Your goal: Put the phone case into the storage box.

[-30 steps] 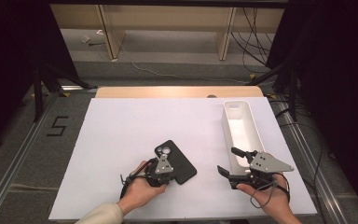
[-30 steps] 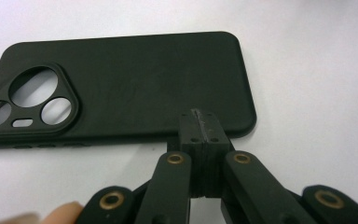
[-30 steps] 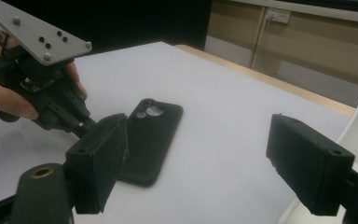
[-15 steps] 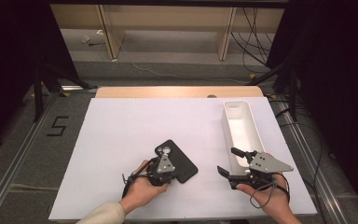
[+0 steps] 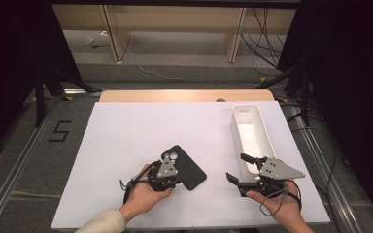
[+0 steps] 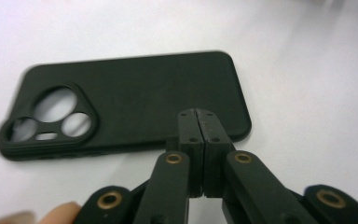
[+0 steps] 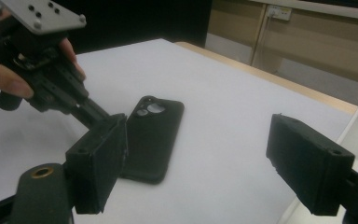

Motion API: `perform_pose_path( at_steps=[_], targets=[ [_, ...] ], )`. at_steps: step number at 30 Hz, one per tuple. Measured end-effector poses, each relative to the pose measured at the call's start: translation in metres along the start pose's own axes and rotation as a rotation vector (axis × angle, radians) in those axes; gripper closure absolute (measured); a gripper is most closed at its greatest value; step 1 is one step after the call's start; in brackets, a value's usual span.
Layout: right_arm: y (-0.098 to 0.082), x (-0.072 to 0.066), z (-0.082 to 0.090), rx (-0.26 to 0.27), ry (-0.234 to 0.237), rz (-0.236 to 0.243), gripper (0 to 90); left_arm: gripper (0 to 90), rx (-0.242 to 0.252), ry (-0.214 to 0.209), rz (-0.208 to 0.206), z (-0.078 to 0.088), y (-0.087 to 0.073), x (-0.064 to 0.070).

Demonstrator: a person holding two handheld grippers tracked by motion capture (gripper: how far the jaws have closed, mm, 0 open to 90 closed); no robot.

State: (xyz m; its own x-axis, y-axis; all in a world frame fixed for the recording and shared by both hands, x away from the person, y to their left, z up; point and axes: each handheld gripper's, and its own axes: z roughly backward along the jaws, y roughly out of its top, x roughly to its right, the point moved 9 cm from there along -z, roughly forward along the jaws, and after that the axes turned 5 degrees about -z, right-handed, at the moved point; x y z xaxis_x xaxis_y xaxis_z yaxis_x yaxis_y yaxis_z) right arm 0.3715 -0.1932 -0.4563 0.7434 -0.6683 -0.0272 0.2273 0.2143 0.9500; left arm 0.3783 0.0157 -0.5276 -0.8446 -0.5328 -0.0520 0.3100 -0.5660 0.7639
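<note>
The white surface (image 5: 126,145) spans the middle of the high view. Its near edge runs along the bottom of the frame, and its far edge meets a wooden strip at the top. The upper left half of the surface carries nothing and gives the widest room for a move.

A long white tray (image 5: 238,136) stands at the right of the high view, with its long axis running from top to bottom of the frame. Its near end is just beside the right tool (image 5: 238,167).

The phone case (image 5: 192,170) lies flat on the surface, low and centre in the high view. Its long axis runs from upper left to lower right, with the camera cut-out at the upper left end. Bare surface separates the case from the tray.

The left tool (image 6: 199,116) is the nearer one. In the left gripper view its tips sit over the lower long edge of the case, toward the end away from the cut-out. Its jaws stand together with nothing between them, though they have just begun to ease apart by a trace.

The right tool sits right of the case in the high view and points left toward it. Its jaws stand wide apart and hold nothing.

Judgement: a grasp by the left tool requires wider jaws first, and the case edge is directly ahead of it.
</note>
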Motion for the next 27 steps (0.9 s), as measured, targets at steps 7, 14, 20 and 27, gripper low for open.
perform_pose_path(
  at_steps=[7, 14, 20, 27],
  targets=[
    [0.000, 0.000, 0.000, -0.002, -0.001, -0.002, 21.5, 72.1, 0.095, 0.012, 0.023, 0.029, 0.004, -0.014],
    [-0.001, 0.000, -0.002, -0.007, 0.002, -0.002, 21.5, 39.8, 0.178, 0.031, 0.057, 0.052, 0.005, -0.019],
    [-0.001, 0.001, -0.003, -0.010, -0.003, -0.005, 21.5, 11.4, 0.222, 0.096, 0.092, 0.071, 0.002, -0.030],
    [-0.002, -0.001, -0.004, -0.021, -0.002, 0.002, 21.4, 0.0, 0.229, 0.161, 0.104, 0.083, -0.006, -0.042]
  ],
)
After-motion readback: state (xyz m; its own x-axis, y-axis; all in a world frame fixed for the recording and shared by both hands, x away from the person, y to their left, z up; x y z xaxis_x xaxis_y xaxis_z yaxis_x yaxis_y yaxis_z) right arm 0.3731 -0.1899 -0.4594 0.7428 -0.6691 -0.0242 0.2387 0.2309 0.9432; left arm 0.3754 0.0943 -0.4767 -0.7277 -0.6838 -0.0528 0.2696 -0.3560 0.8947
